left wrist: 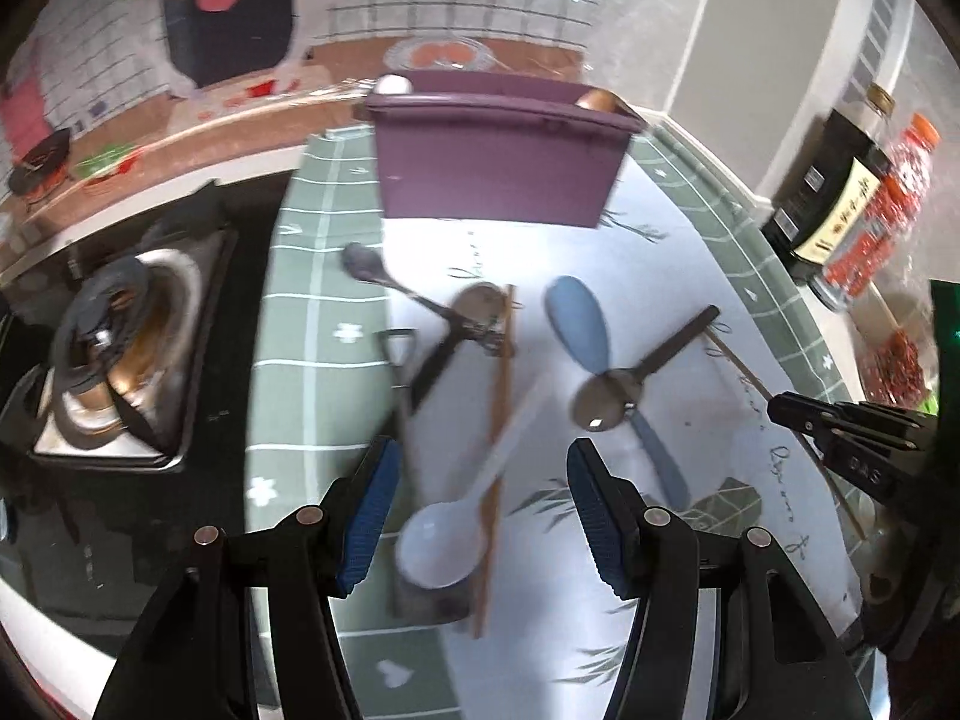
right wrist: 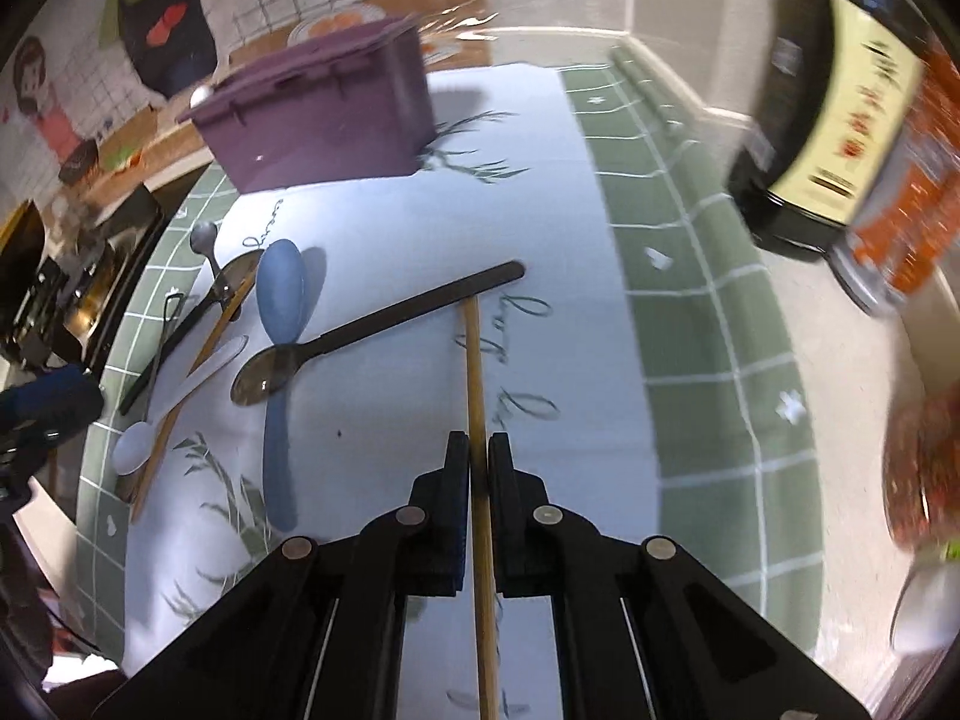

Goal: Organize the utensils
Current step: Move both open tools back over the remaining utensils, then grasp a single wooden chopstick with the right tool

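Note:
Utensils lie on a white and green cloth. My left gripper is open above a white plastic spoon and a wooden chopstick. A blue rice paddle, a metal spoon with a black handle and a small dark spoon lie nearby. My right gripper is shut on a second wooden chopstick; it also shows in the left wrist view. A purple bin stands at the far end, also in the right wrist view.
A dark sauce bottle and an orange-capped drink bottle stand at the right edge. A stove with a pot is to the left of the cloth. A tiled wall with pictures is behind the bin.

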### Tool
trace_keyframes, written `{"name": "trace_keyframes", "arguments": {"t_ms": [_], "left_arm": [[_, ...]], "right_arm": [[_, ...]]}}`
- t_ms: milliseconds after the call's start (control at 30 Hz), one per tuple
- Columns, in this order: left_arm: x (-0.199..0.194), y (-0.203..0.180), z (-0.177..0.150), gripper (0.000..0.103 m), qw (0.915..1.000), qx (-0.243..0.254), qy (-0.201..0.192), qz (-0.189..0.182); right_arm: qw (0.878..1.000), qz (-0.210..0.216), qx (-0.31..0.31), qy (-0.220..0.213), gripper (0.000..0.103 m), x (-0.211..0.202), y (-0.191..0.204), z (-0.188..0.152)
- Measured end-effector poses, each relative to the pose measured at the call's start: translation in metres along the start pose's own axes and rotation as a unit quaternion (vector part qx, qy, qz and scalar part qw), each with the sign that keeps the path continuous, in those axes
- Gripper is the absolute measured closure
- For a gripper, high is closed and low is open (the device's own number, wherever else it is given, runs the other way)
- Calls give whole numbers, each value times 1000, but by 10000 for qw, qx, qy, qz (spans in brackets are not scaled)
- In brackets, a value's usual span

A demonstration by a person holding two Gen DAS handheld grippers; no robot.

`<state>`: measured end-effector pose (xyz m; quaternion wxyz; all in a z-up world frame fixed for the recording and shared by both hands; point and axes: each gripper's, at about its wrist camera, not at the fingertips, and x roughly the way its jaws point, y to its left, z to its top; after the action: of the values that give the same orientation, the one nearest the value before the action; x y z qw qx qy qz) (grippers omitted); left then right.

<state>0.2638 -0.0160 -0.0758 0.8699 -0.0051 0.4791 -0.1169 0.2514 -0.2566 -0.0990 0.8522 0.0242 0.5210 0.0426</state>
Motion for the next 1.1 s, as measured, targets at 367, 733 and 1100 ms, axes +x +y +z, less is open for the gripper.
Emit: {"name": "trace_keyframes", "arguments": {"t_ms": [367,733,1100], "left_arm": [[42,-12,8,44,9980,-136,436,-438],[49,-4,2,44,9986,54,493,-195],[36,19,-2,44,9992,-118,351,-171]], "right_arm": [[9997,113,160,-123,97,-7,-1,-10],[9994,-211,-285,-15,91,8,22,-9],[9967,-488,-652,-49,57,15,41,-9]]}}
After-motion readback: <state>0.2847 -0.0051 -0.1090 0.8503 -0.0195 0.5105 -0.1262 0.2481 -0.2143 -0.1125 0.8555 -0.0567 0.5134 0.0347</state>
